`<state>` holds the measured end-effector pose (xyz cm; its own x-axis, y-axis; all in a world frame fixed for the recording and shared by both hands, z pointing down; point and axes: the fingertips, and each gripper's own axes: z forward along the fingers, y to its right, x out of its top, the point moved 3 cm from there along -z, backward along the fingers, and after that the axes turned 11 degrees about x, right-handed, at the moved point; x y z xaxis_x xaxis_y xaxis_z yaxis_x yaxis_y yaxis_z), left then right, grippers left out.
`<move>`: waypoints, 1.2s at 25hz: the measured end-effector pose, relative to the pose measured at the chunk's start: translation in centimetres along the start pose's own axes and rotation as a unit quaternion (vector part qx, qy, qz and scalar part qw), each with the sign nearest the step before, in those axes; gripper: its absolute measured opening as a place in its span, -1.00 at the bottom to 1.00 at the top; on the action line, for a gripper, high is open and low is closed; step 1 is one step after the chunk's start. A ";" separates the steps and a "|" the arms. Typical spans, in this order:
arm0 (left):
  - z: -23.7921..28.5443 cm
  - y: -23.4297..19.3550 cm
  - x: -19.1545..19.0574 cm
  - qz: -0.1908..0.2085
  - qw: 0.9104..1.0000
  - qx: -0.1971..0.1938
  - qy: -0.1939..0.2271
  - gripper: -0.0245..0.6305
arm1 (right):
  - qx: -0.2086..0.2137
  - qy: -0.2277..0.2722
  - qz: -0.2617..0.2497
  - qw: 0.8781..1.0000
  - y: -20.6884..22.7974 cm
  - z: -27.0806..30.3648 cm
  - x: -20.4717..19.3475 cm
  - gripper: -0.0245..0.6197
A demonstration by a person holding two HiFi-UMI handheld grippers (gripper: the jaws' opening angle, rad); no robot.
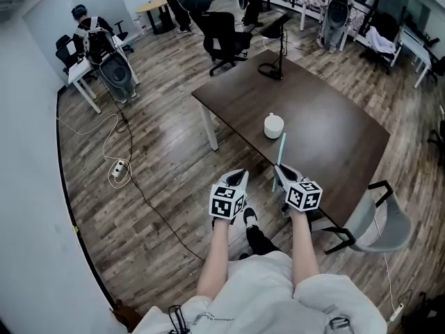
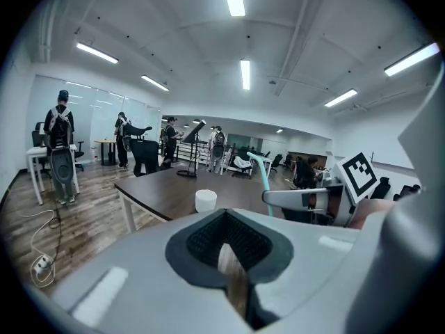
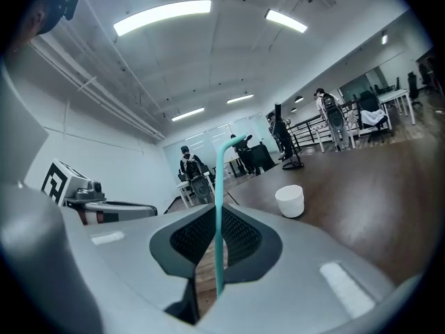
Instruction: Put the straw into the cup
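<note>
right gripper (image 3: 217, 245): jaws clamped on the straw (image 3: 220, 207), pinching its lower part; held at the table's near edge.
straw: teal, upright in the right gripper, bent tip on top; not in the cup, leaning toward it in the head view.
left gripper (image 2: 227, 245): jaws together, nothing between them; just beside the right gripper, over the floor off the table's edge.
cup (image 1: 273, 126): white, upright on the table (image 1: 334, 141), beyond the straw's tip, apart from it.
table: dark brown top, white legs.
grey chair (image 1: 386, 223): at the table's right side.
power strip (image 1: 119, 170): on the wood floor, left, cable attached.
</note>
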<state>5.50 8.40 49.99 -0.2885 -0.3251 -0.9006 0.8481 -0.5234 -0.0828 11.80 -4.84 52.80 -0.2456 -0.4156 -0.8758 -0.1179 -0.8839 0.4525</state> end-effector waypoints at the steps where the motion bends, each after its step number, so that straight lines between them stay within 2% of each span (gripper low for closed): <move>1: 0.2 -0.4 0.1 0.002 1.000 -0.001 -0.002 -0.93 | -0.001 -0.004 0.001 1.000 0.3 0.6 0.0 -0.77; 7: 2.5 -3.0 0.9 0.025 0.999 -0.004 -0.020 -0.93 | -0.002 0.001 0.019 1.000 2.2 4.4 1.0 -0.77; 11: 4.9 -4.8 2.7 0.032 0.999 0.000 -0.013 -0.93 | 0.001 0.008 0.021 1.000 4.4 6.9 2.4 -0.77; 14: 5.8 -5.8 3.0 0.049 0.999 -0.012 -0.016 -0.93 | 0.009 0.006 0.026 1.000 5.3 9.2 3.0 -0.77; 23: 12.1 -6.7 6.6 0.068 0.997 -0.019 -0.018 -0.93 | 0.014 0.032 0.028 0.999 10.3 12.3 8.6 -0.77; 30: 17.3 -6.5 7.6 0.089 0.995 -0.048 -0.027 -0.93 | 0.035 0.005 0.005 0.999 12.2 15.5 9.5 -0.77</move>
<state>-9.86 -4.29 51.10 -0.1513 -0.4497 -0.8802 0.9255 -0.3773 0.0337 -6.92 -16.22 52.62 -0.2372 -0.4263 -0.8729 -0.1829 -0.8629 0.4711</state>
